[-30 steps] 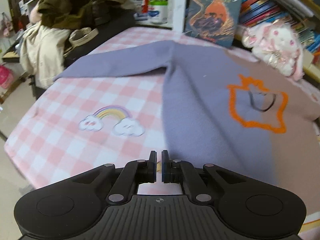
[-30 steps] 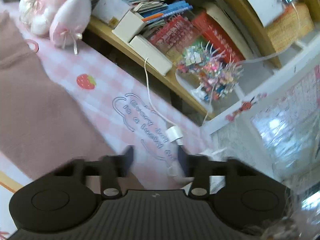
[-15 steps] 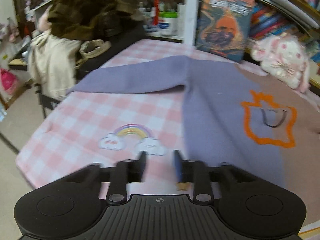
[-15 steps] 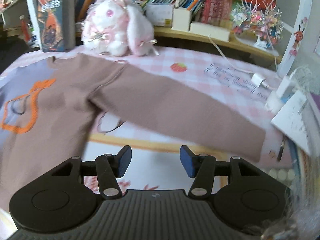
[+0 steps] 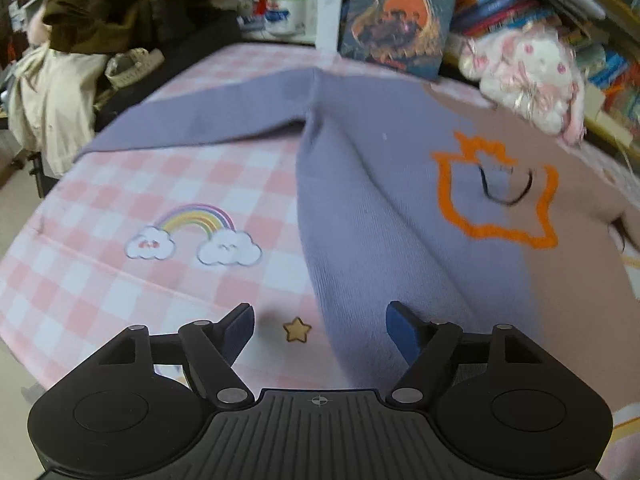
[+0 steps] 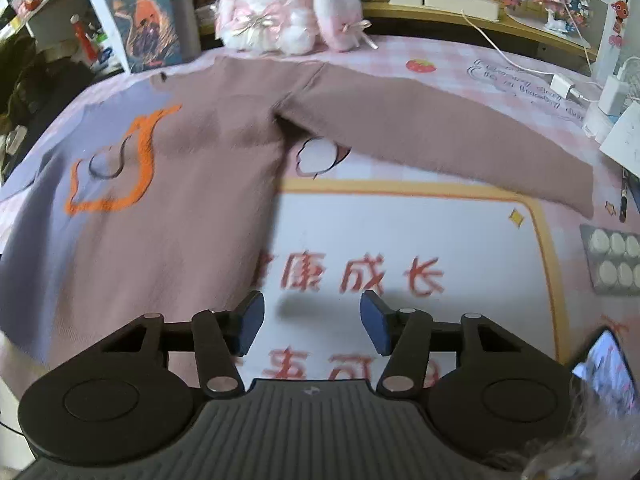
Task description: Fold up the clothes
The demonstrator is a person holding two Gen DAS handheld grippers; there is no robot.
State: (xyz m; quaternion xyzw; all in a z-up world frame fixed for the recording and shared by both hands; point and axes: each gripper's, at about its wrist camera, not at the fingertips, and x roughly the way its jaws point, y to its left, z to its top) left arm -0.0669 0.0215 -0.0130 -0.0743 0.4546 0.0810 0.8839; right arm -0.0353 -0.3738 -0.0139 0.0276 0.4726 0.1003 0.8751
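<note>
Sweater (image 6: pixel 168 216) spread flat on worktop (image 6: pixel 400 232), both sleeves out, below the plush rabbit (image 6: pixel 280 12); left gripper (image 5: pixel 320 324), nearly shut a second ago, now wide and empty over the hem, right gripper (image 6: pixel 312 318) likewise wide, empty, newly swung toward it.

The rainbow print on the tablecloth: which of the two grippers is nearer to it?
Left. The left gripper hovers open just short of the rainbow print, beside the sweater's lilac edge. The right gripper is over the sweater's pink side, and its camera does not show the rainbow.
</note>
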